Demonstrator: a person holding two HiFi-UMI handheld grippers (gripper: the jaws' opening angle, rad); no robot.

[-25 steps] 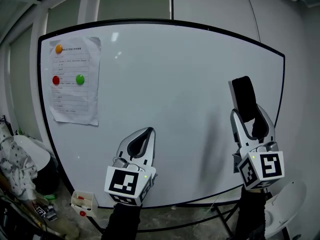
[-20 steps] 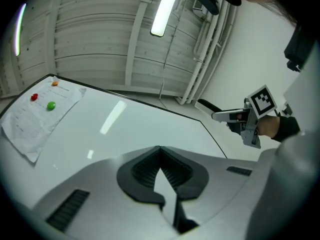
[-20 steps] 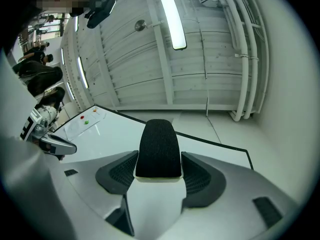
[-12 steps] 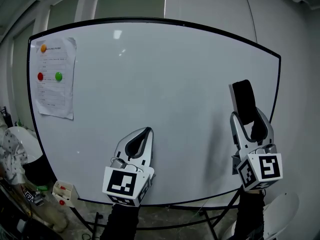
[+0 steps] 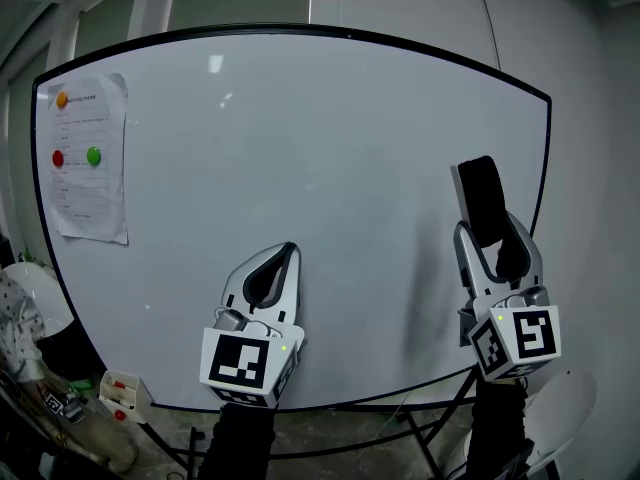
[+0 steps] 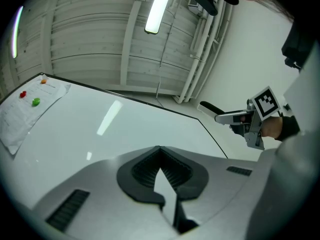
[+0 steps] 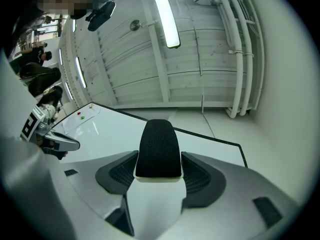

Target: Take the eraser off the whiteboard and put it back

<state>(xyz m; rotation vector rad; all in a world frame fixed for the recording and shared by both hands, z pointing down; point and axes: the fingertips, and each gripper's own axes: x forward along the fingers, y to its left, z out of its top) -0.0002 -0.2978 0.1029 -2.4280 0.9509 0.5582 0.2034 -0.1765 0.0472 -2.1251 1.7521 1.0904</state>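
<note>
- The right gripper [image 5: 492, 236] is clamped on the eraser [image 5: 483, 196]. Its two jaws press the eraser's sides, and the black felt end sticks out past the jaw tips.
- In the right gripper view the eraser [image 7: 159, 145] sits squarely between the dark pads of the right gripper [image 7: 159, 158], with a pale base under the black felt.
- The eraser is held up in front of the whiteboard [image 5: 300, 138], near its right edge and about halfway up. In the left gripper view the eraser [image 6: 209, 107] seems to stand clear of the board surface.
- The left gripper [image 5: 286, 254] has its jaws together at the tips with nothing between them. It points up at the lower middle of the whiteboard, well apart from the right gripper.
- The left gripper view shows the left gripper [image 6: 159, 150] with its tips meeting.
- A sheet of paper [image 5: 88, 193] hangs at the whiteboard's upper left corner, with an orange magnet [image 5: 62, 99], a red magnet [image 5: 57, 158] and a green magnet [image 5: 94, 155] on it.
</note>
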